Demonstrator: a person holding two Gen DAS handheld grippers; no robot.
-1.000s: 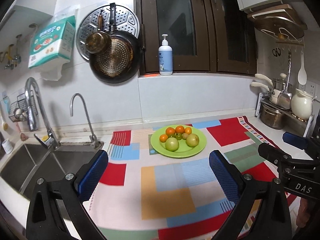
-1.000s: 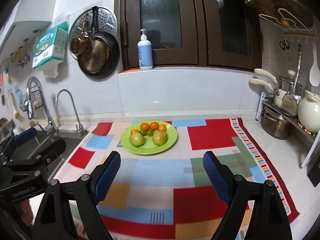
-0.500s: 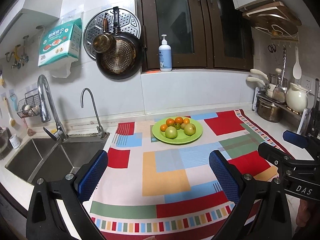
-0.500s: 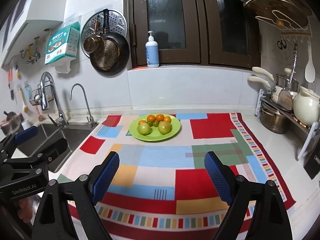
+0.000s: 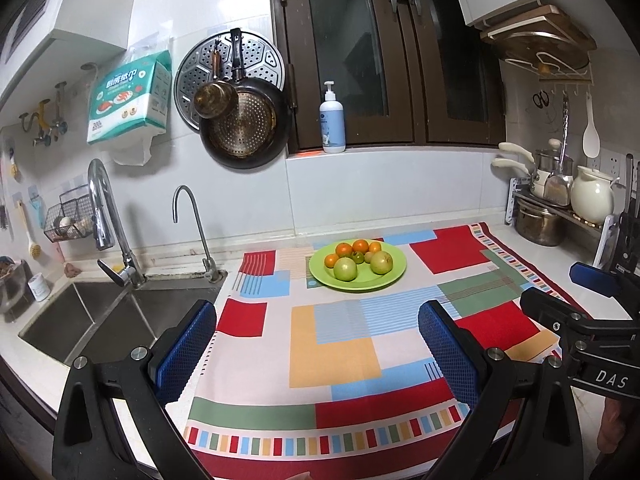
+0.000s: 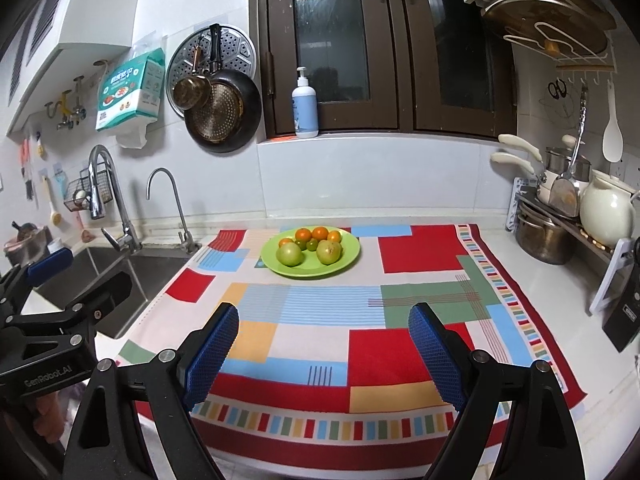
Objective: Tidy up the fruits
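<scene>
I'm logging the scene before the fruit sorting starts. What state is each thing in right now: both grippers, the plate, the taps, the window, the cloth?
left gripper: open, empty, above the cloth.
right gripper: open, empty, above the cloth.
green plate: loaded with fruit, resting on the cloth.
patterned cloth: spread flat on the counter.
tall tap: no water running.
thin tap: no water running.
window doors: closed.
pump bottle: upright on the sill.

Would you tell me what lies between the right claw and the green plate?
Only bare patterned cloth separates the right claw from the green plate, as the right wrist view shows.
</scene>
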